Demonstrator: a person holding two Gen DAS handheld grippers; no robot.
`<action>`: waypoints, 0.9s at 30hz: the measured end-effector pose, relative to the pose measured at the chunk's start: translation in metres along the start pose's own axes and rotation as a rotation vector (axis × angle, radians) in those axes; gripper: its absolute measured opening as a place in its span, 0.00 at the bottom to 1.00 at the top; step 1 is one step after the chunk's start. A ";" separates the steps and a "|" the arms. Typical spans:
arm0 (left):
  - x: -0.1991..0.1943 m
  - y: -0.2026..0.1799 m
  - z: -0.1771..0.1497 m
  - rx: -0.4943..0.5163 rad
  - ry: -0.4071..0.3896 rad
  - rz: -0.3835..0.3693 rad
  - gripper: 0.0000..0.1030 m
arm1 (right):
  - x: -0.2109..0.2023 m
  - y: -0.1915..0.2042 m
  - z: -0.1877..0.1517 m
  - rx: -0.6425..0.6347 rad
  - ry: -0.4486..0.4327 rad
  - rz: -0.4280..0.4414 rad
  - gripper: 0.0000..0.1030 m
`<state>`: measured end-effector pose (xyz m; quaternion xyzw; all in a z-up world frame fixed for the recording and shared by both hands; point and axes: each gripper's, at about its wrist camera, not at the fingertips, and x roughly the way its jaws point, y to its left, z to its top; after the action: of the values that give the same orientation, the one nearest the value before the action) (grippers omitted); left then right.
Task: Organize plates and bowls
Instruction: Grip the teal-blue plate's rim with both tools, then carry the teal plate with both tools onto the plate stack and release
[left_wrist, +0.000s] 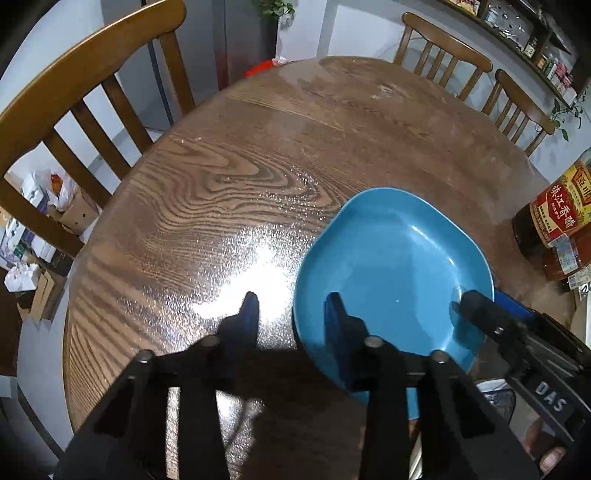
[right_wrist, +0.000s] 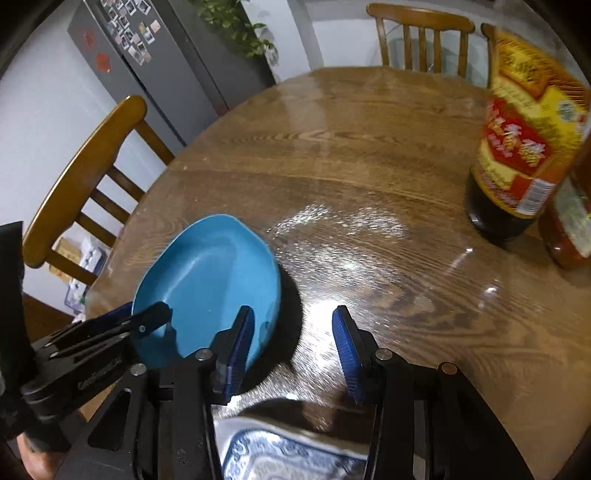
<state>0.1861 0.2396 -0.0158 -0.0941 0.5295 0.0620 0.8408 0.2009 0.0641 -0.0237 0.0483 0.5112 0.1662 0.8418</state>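
A blue plate (left_wrist: 395, 266) (right_wrist: 210, 273) lies on the round wooden table (left_wrist: 221, 177), near its front edge. My left gripper (left_wrist: 292, 315) straddles the plate's left rim, one finger over the bare table and the other above the plate's inside. A gap shows between the outer pad and the rim, so it stands open. My right gripper (right_wrist: 292, 332) straddles the opposite rim, its left finger over the plate and its right finger above the table, also open. Each wrist view shows the other gripper's fingers (left_wrist: 476, 306) (right_wrist: 155, 314) at the plate's far rim.
A blue-and-white patterned plate (right_wrist: 280, 454) lies under my right gripper at the near edge. A tall dark bottle with a yellow-red label (right_wrist: 517, 147) (left_wrist: 554, 210) and a red jar (right_wrist: 569, 229) stand to the right. Wooden chairs (left_wrist: 74, 110) ring the table.
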 end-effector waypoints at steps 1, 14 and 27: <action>-0.001 0.000 -0.001 0.009 -0.008 0.000 0.28 | 0.003 0.002 0.001 -0.005 0.003 0.002 0.44; 0.001 0.002 -0.004 0.055 -0.025 -0.094 0.11 | 0.008 0.019 0.003 -0.087 -0.006 -0.002 0.12; -0.058 -0.012 -0.017 0.081 -0.124 -0.115 0.10 | -0.053 0.011 -0.016 -0.060 -0.102 0.060 0.12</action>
<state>0.1482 0.2236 0.0306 -0.0861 0.4724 -0.0023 0.8772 0.1617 0.0550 0.0165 0.0469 0.4606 0.2036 0.8626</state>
